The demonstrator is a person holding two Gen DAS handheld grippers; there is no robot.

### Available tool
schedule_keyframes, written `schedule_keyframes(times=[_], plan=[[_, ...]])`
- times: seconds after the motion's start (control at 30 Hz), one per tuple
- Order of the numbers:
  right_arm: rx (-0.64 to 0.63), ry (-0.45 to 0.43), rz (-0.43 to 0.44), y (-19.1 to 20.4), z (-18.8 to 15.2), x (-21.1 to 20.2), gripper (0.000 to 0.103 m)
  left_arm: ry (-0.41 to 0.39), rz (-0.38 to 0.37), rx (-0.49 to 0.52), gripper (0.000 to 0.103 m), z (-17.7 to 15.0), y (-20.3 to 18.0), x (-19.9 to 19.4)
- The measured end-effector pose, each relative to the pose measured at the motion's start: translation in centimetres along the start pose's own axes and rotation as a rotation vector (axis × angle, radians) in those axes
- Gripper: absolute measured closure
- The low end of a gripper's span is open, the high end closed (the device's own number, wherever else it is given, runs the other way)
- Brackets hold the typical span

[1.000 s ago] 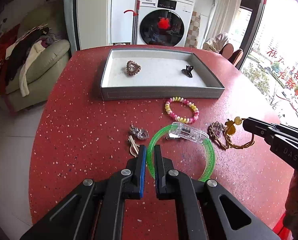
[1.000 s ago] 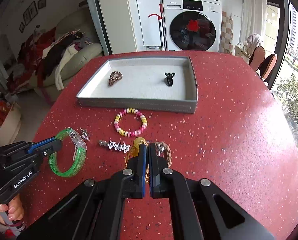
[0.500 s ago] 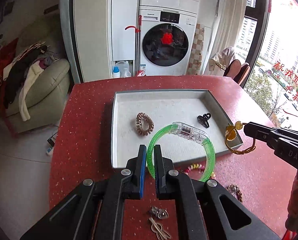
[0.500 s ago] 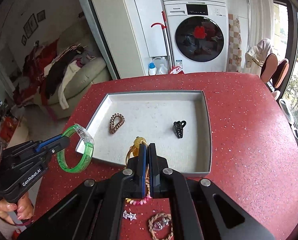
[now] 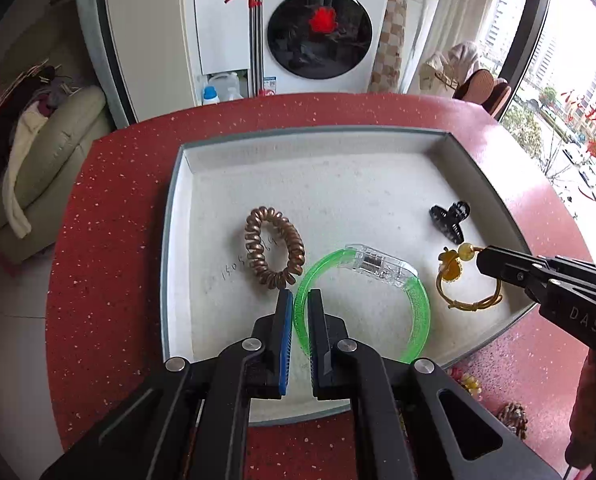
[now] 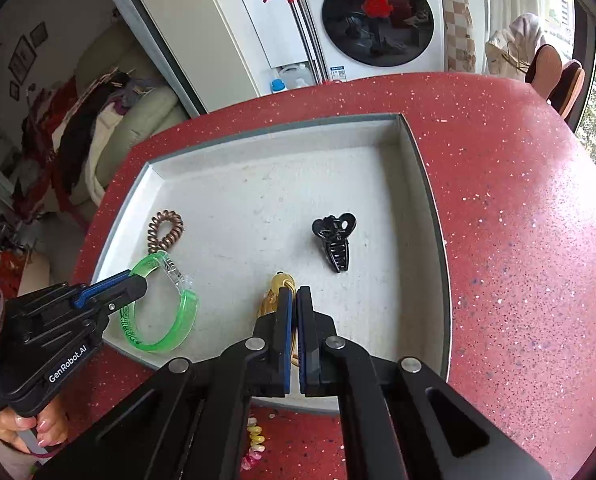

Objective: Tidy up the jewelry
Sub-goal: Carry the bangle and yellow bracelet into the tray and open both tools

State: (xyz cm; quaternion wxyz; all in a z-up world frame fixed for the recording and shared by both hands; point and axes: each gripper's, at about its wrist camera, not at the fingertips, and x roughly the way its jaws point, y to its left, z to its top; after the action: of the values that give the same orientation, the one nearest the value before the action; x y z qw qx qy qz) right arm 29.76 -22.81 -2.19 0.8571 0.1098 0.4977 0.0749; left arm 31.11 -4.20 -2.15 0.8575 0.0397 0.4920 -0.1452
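Hair tie (image 5: 273,253) left of clip (image 5: 449,221)

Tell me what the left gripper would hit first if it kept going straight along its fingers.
Probably the tray floor. The left gripper, shut on the green bangle, points steeply down into the tray just right of the copper coil hair tie. Depth is unclear; it might graze that tie.

Washing machine (image 5: 321,32); cream sofa (image 5: 54,148); window (image 5: 570,60)

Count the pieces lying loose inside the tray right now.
2. A brown coil hair tie near the tray's left wall, and a black claw clip toward its right. The green bangle and yellow cord bracelet are held above it.
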Motion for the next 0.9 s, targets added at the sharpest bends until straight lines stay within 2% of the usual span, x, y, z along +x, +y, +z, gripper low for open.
schedule_keyframes(times=[0.17,0.4,0.6,0.67,0.7,0.73,0.8,0.83,0.87,0.9], plan=[[0.032,-0.006,-0.028,-1.3,0.6,1.3,0.1,0.032,0.028,0.011,0.077,-0.1,-0.2,1.9],[0.026,-0.032,-0.083,-1.8,1.1,2.1,0.101,-0.025,0.152,0.024,0.077,1.0,-0.3,2.7],[0.02,-0.035,-0.081,-1.3,1.0,1.8,0.098,-0.059,0.204,0.062,0.077,0.6,-1.0,2.6],[0.025,-0.047,-0.065,-1.3,1.1,1.3,0.084,-0.068,0.199,0.051,0.077,0.3,-0.9,2.2],[0.028,-0.055,-0.058,-1.2,1.0,1.1,0.062,-0.076,0.195,0.045,0.077,0.2,-0.7,2.0],[0.033,-0.069,-0.054,-1.2,1.0,0.7,0.047,-0.085,0.191,0.038,0.076,0.2,-0.6,1.7],[0.038,-0.093,-0.042,-1.4,1.0,0.0,0.046,-0.095,0.189,0.029,0.076,0.3,-0.4,1.4],[0.04,-0.098,-0.03,-1.3,1.1,-0.3,0.046,-0.095,0.188,0.023,0.072,0.3,-0.3,1.4],[0.04,-0.104,-0.023,-1.2,1.2,-0.5,0.046,-0.094,0.188,0.017,0.063,0.4,-0.2,1.3],[0.038,-0.112,-0.021,-1.1,1.2,-0.8,0.046,-0.097,0.188,0.01,0.029,0.3,0.0,1.2]])
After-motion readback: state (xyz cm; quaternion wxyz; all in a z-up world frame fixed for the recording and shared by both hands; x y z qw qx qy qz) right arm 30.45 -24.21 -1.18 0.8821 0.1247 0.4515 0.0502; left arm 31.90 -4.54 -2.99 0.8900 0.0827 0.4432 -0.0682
